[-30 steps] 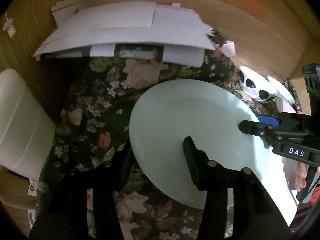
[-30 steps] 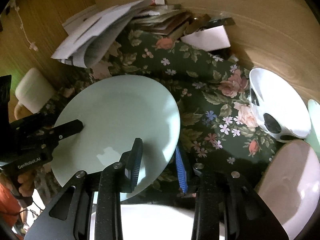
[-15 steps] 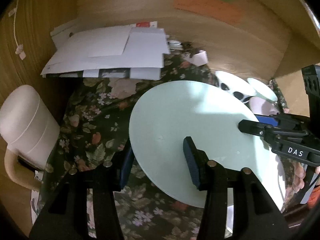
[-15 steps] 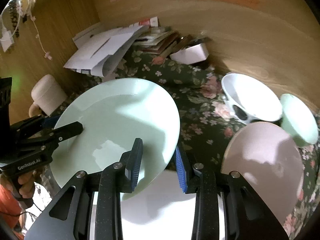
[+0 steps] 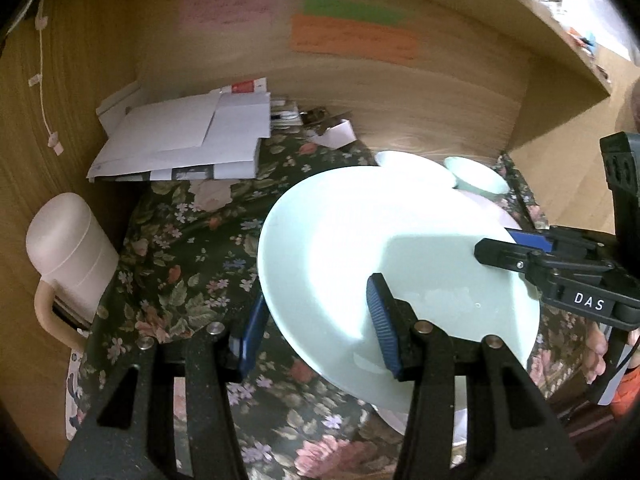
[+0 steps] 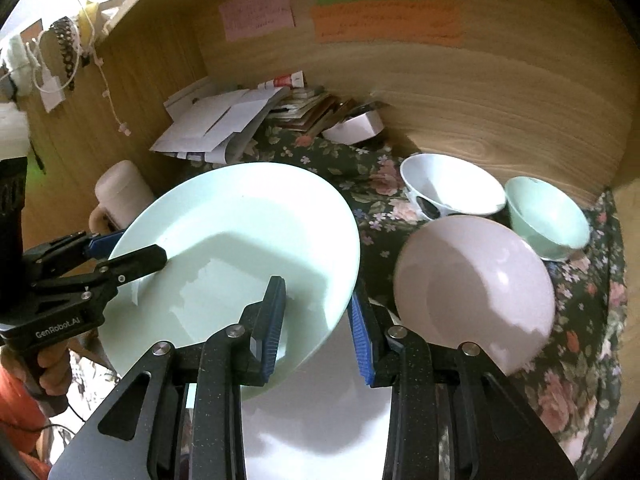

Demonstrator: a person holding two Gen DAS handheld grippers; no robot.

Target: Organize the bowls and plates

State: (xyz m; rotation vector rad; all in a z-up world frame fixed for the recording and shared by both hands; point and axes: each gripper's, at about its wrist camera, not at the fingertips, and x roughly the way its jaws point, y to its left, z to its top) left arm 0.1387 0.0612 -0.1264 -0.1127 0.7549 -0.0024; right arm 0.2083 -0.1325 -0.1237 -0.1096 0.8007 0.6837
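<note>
We hold a pale green plate [image 6: 240,248] tilted and clear of the surface [image 6: 376,184], which wears a dark floral cloth, with both grippers clamped on its rim. Our right gripper [image 6: 318,320] grips the plate's near right edge, one blue-padded finger above the rim and one beneath it. Our left gripper [image 5: 316,324] grips the opposite side the same way, its right pad lying on the plate's upper face and its left pad under the edge. In the left wrist view the right gripper reaches in from the right-hand side; in the right wrist view the left gripper comes in from the left, with a hand [image 6: 52,368] wrapped around its handle.

Below the raised plate, at the near edge, lies a white plate [image 6: 320,412]. To its right a pale pink bowl [image 6: 476,292] sits just beside it. Behind the pink bowl stand a white bowl [image 6: 452,188] with dark patches on its outside and a smaller pale green bowl [image 6: 548,216], close together near the wooden back panel [image 6: 480,92]. A heap of papers and envelopes [image 6: 216,124] fills the far left corner, a cream flask with a handle [image 5: 72,256] stands at the left, and coloured notes [image 6: 384,16] are stuck on the panel.
</note>
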